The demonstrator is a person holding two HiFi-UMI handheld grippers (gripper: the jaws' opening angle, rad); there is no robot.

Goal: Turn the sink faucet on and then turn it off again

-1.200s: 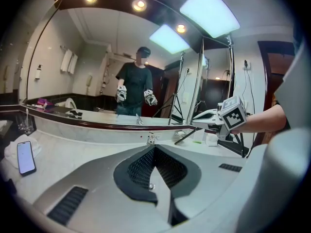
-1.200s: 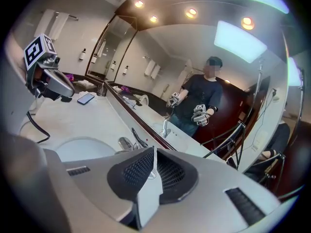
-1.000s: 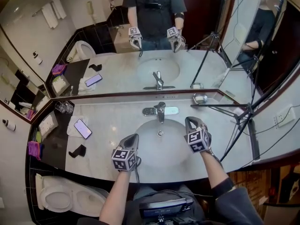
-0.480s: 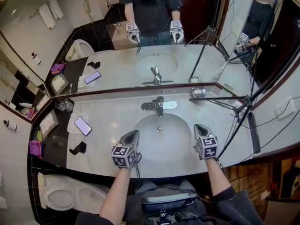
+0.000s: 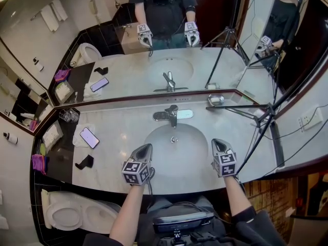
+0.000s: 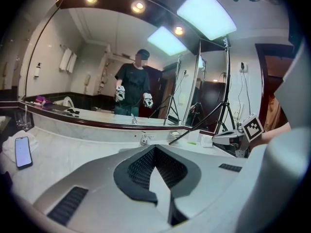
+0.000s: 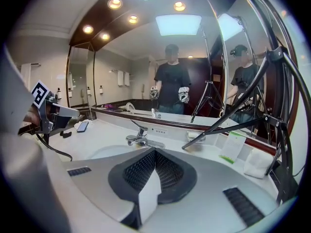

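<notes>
While your left gripper (image 5: 145,148) hovers lower centre in the head view, your right gripper (image 5: 218,144) has drawn back rightward from the faucet (image 5: 172,115). Left gripper view: pressed together, empty. Right gripper view: likewise, faucet well apart; task probably finished.

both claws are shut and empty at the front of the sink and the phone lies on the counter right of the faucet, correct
Not quite. The phone lies left of the faucet, not right of it; the head view shows this. The rest holds: the left claw and the right claw are both shut and empty at the front of the sink.
</notes>
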